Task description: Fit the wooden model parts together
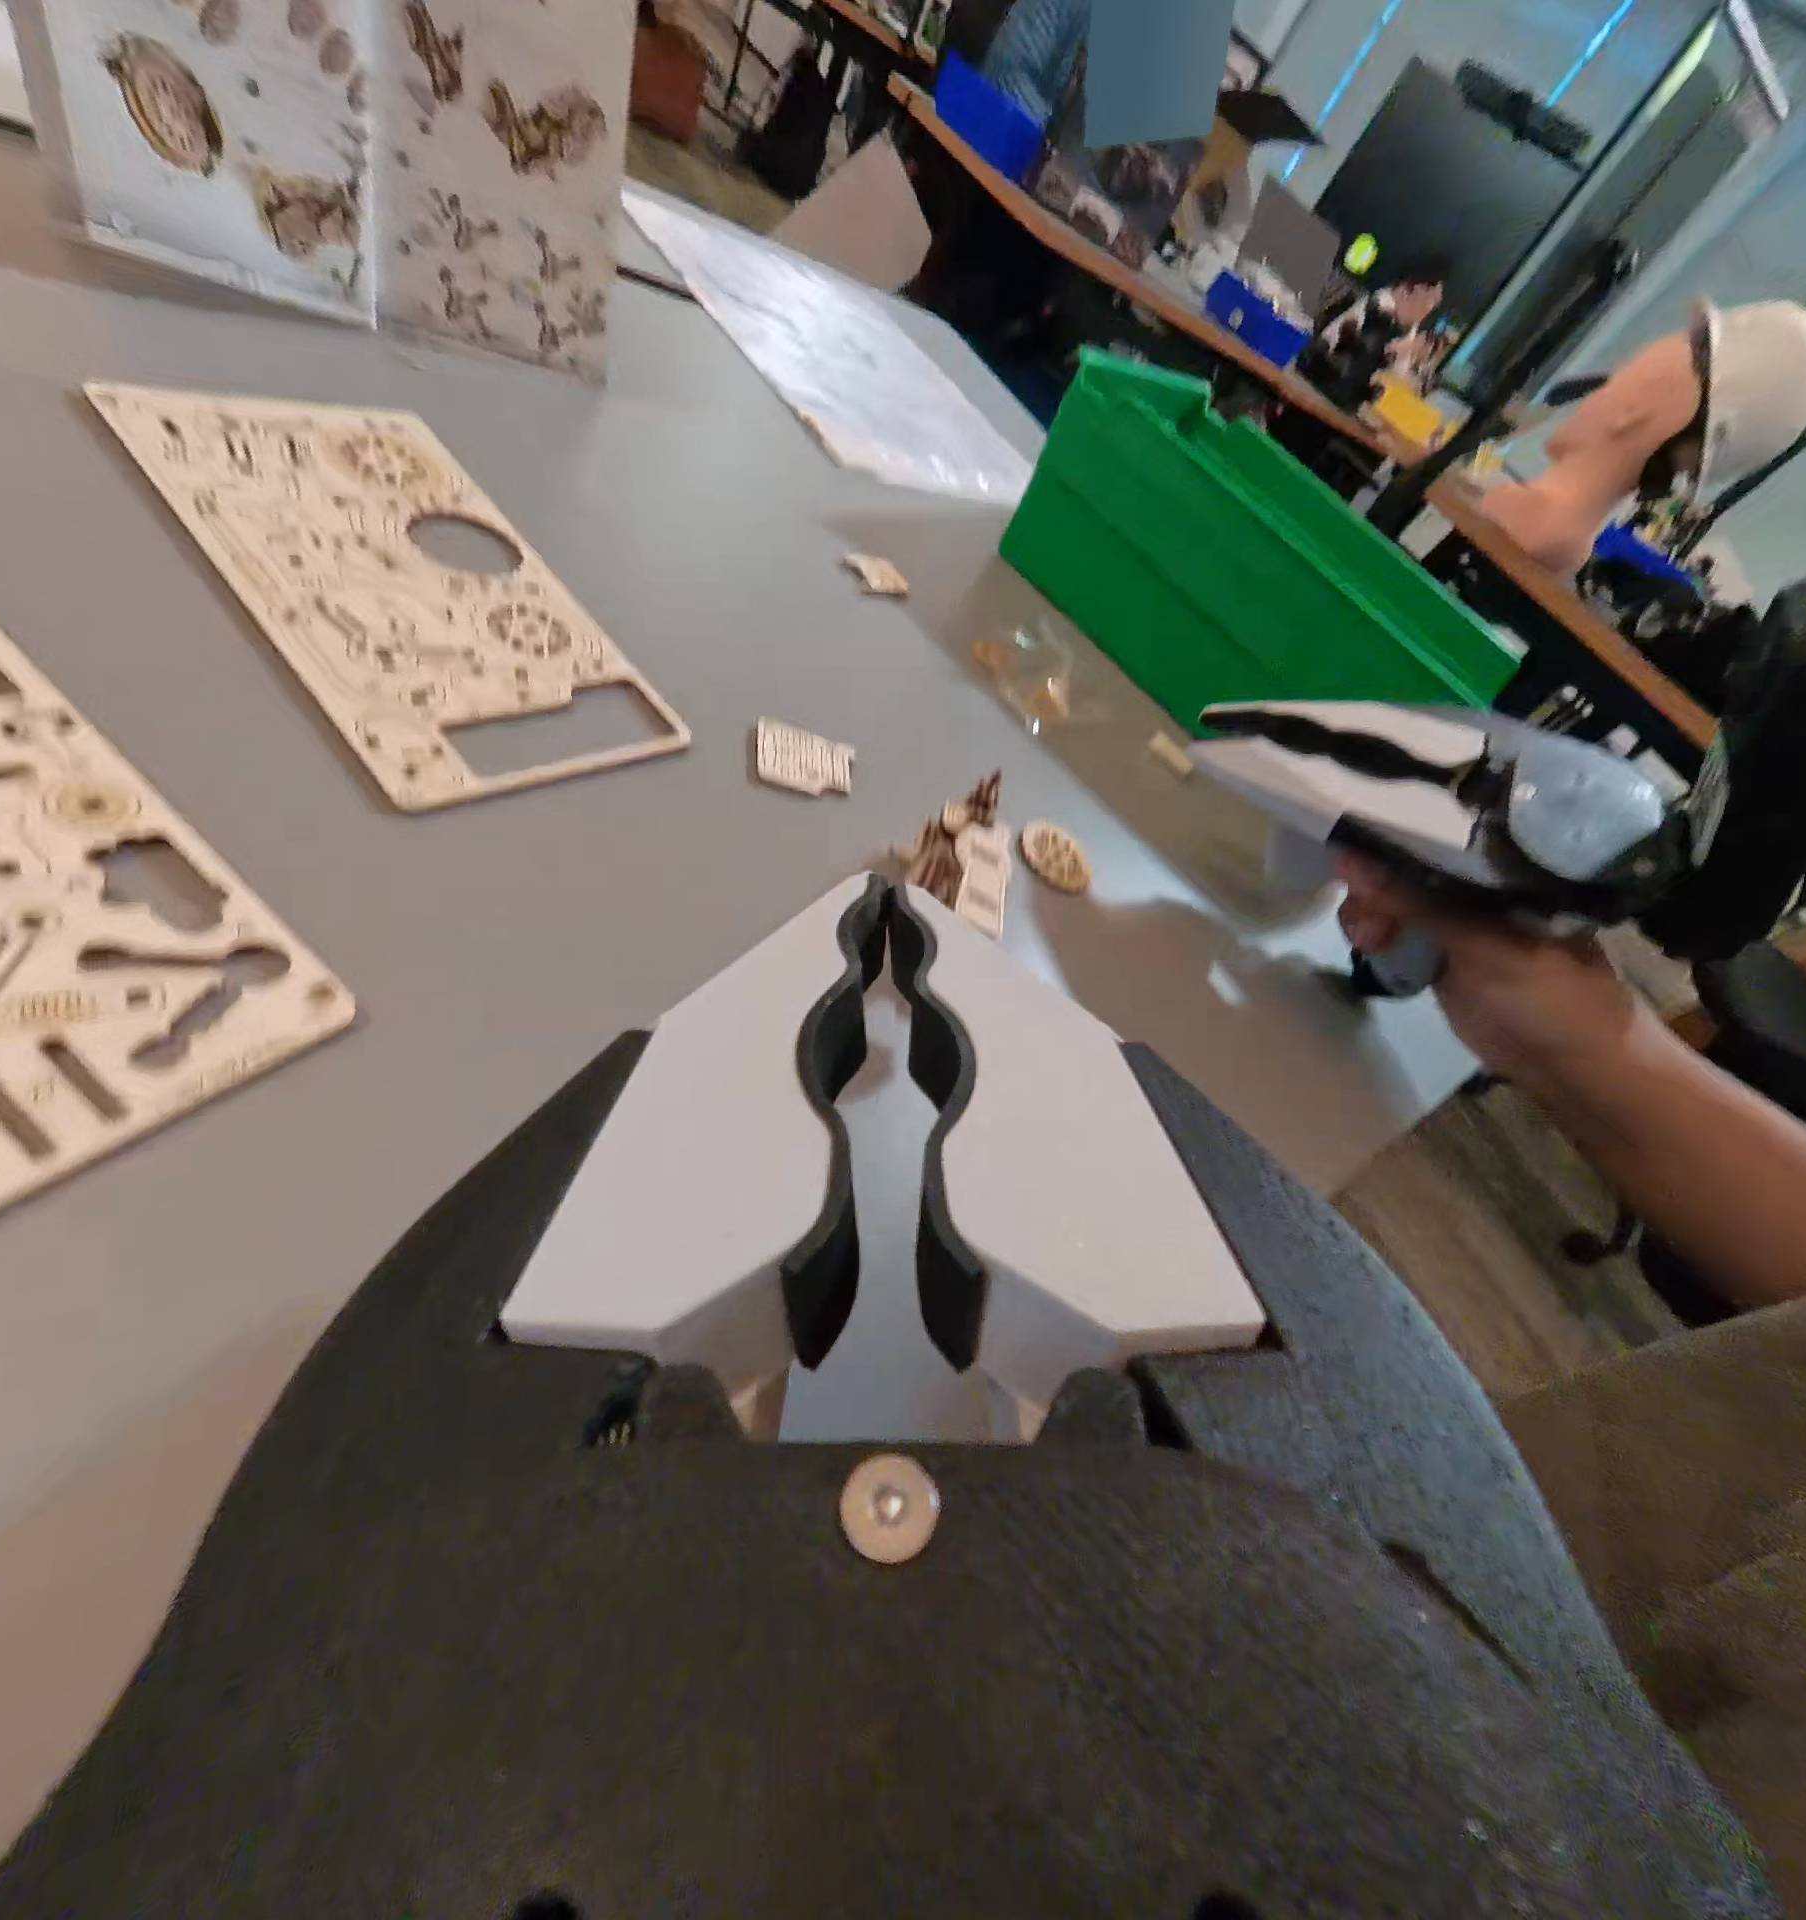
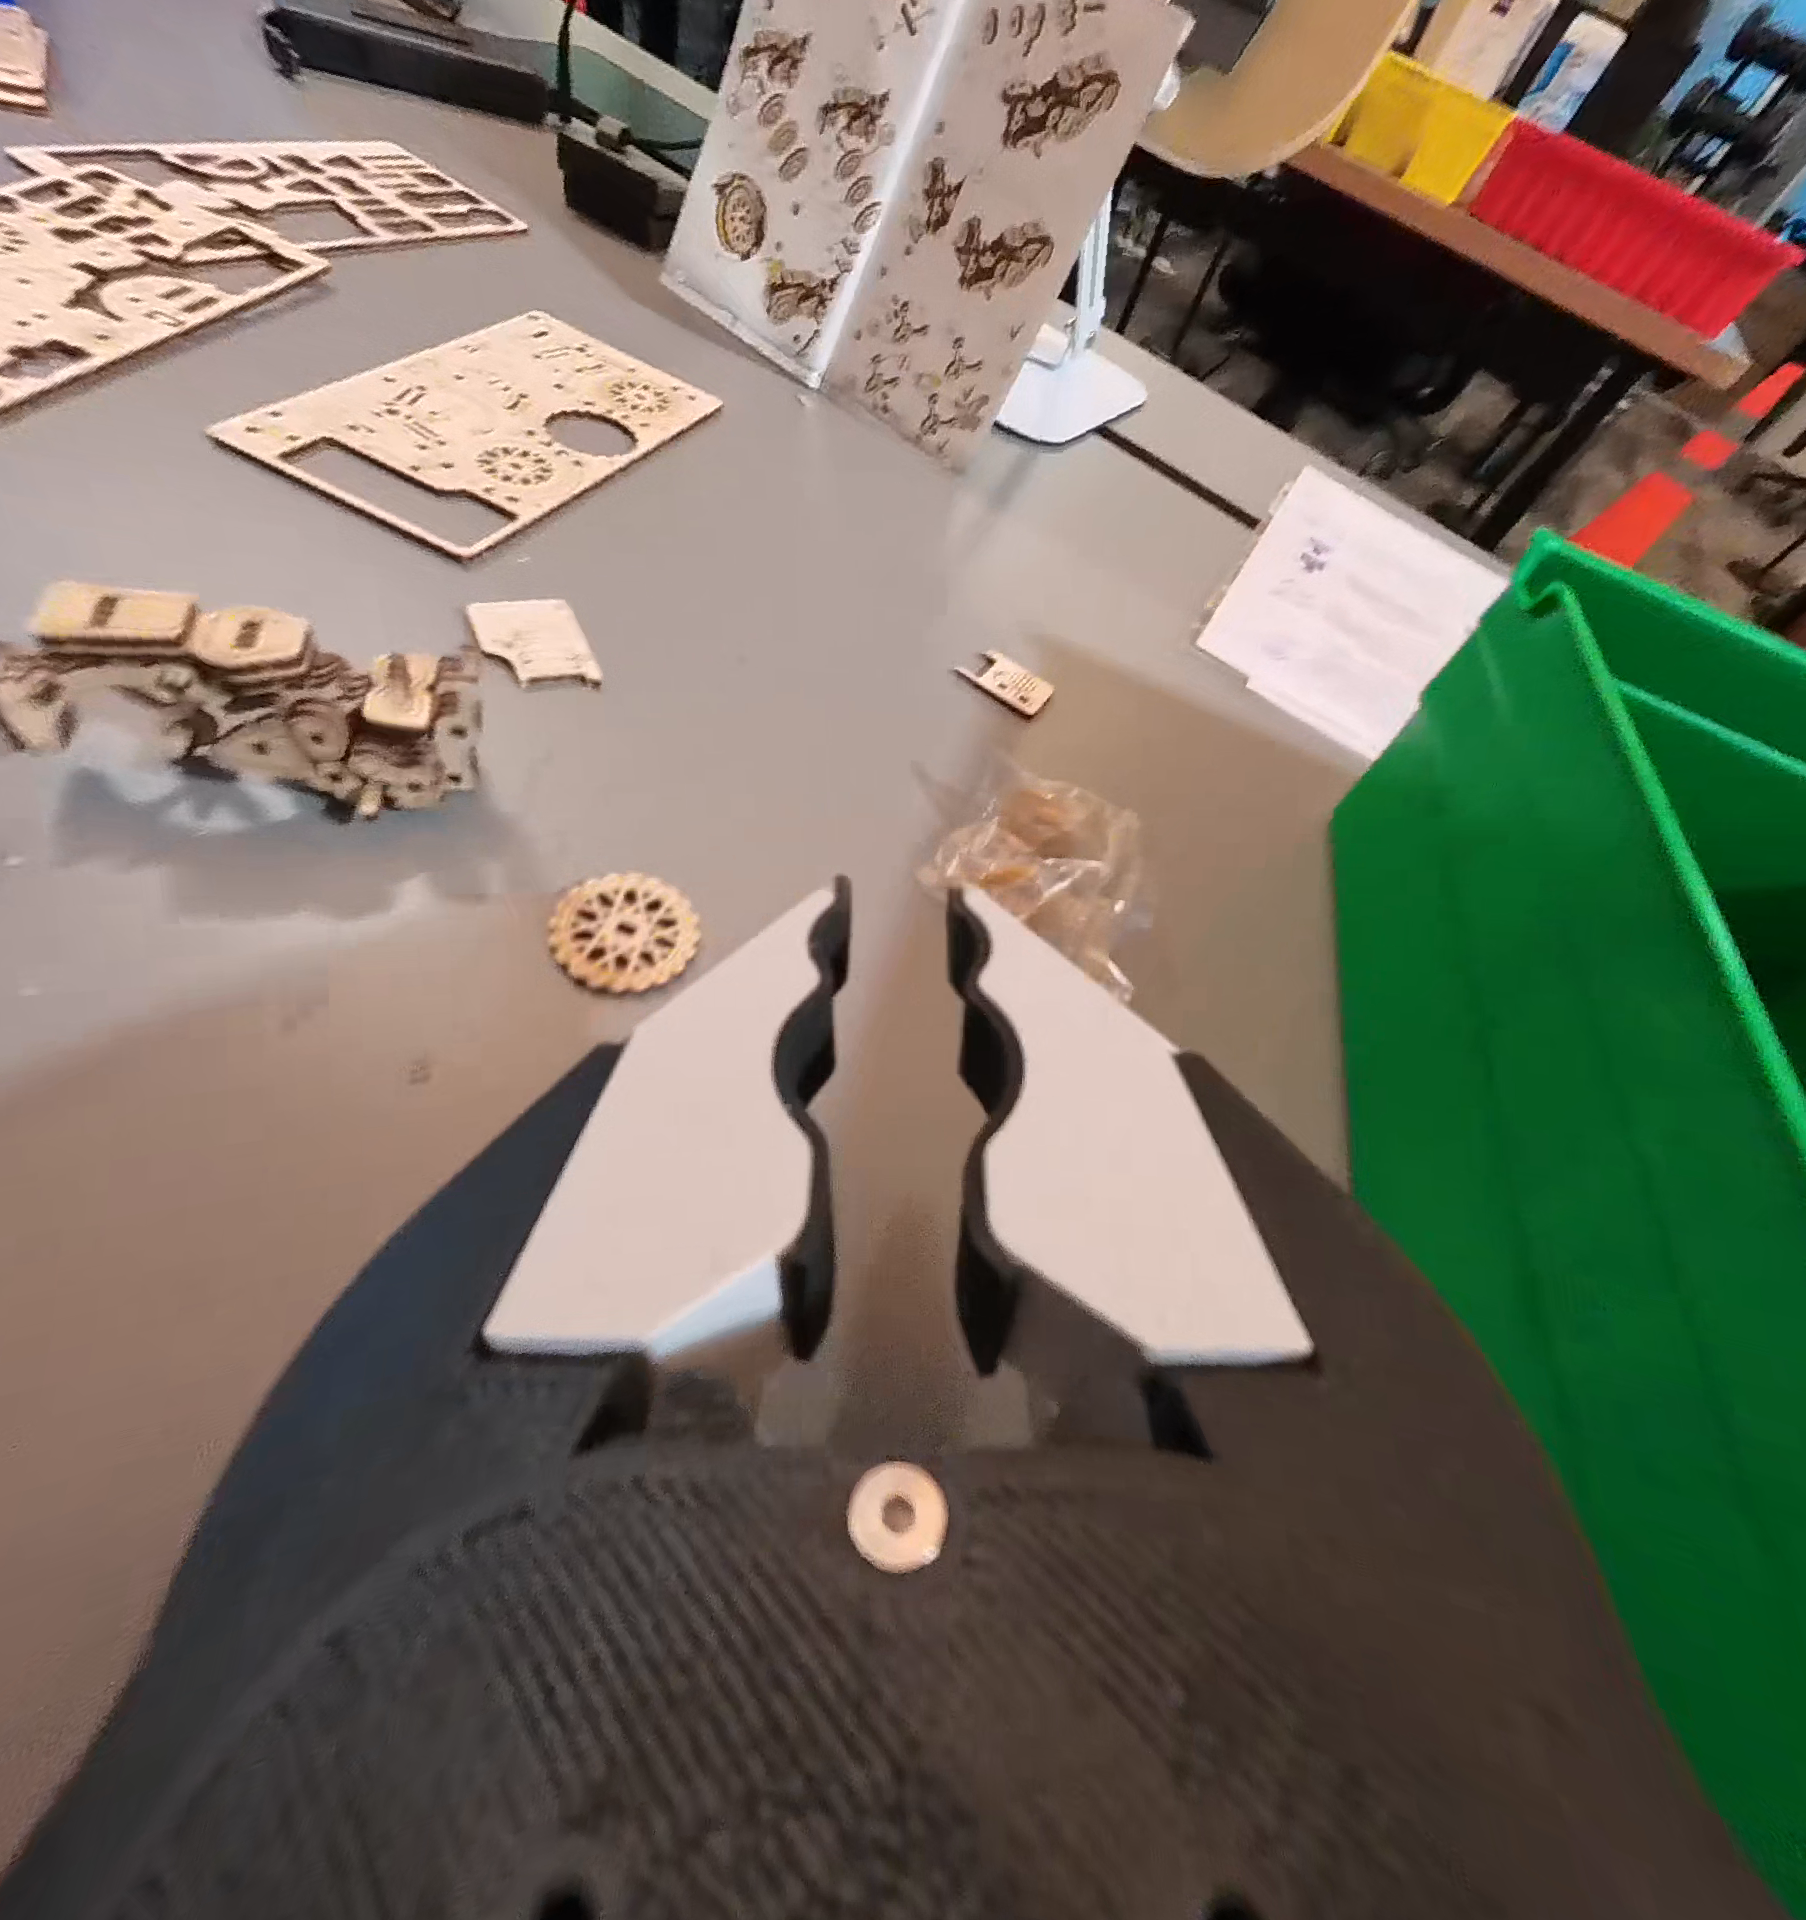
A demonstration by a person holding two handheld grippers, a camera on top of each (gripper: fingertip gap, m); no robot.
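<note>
A partly built wooden model (image 2: 234, 696) lies on the grey table (image 2: 774, 582), left of my right gripper (image 2: 897, 904). A round wooden gear (image 2: 624, 935) lies just left of the right fingertips. The right gripper is open and empty, above the table. My left gripper (image 1: 883, 896) is shut with nothing in it. Its tips point at the model (image 1: 956, 842) and the gear (image 1: 1055, 854), which lie just beyond them. The right gripper also shows in the left wrist view (image 1: 1226, 722), held by a hand to the right.
A green bin (image 2: 1605, 1039) stands close on the right. A clear bag of small parts (image 2: 1044, 873), a flat wooden piece (image 2: 533, 641) and a small piece (image 2: 1005, 681) lie ahead. Punched wooden sheets (image 1: 379, 592) lie to the left. A printed box (image 2: 909, 208) stands at the back. The round wooden gear (image 2: 624, 935) is closer to my right gripper, around 7 cm from its tips; the left tips are 20 cm off. Look for it in the left wrist view (image 1: 1061, 858) too.
</note>
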